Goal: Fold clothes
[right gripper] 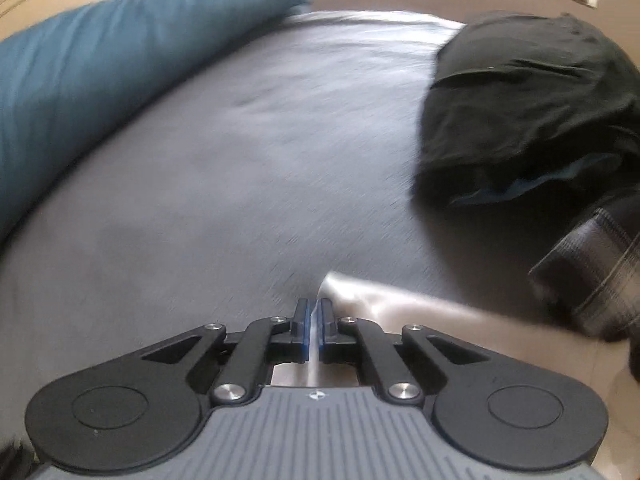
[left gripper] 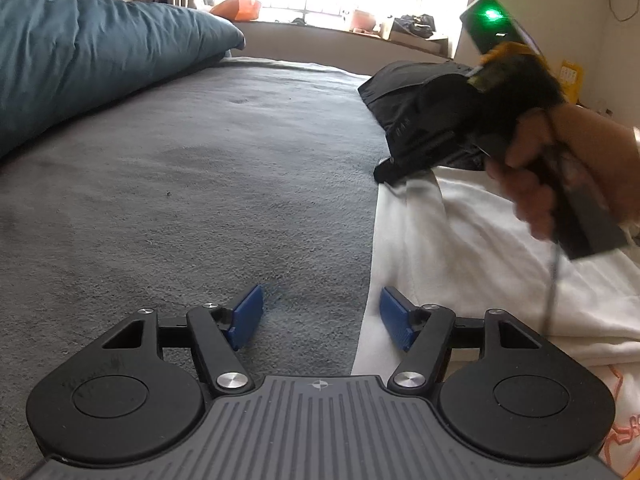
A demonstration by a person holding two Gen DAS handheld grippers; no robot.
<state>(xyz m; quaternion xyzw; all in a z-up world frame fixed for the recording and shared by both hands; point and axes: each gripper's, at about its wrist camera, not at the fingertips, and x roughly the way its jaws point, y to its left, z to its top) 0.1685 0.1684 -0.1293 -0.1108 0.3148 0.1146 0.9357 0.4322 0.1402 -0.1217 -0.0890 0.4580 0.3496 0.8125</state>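
- The left gripper (left gripper: 320,314), a black linkage with blue ribbed pads, hangs low over the bed with its jaws apart and nothing between them.
- Its left pad sits over the grey fleece blanket (left gripper: 192,184); its right pad sits at the edge of the white cotton garment (left gripper: 472,248), and whether it touches the cloth cannot be told.
- The white cotton garment lies spread on the right part of the bed, its long edge running along the grey blanket.
- The right gripper (right gripper: 313,330) has its blue pads pressed together on a thin fold of the white garment (right gripper: 384,300), which trails off to the right from the pads.
- In the left wrist view the person's right hand (left gripper: 560,164) grips the handle of that device above the white cloth; a green light glows on its top.
- A rumpled black garment (left gripper: 424,120) lies just beyond the white one, its near corner touching or overlapping it.
- A dark plaid cloth (right gripper: 592,276) lies beside the black heap at the right.
- A teal quilted duvet (left gripper: 88,64) is bunched along the left side of the bed.
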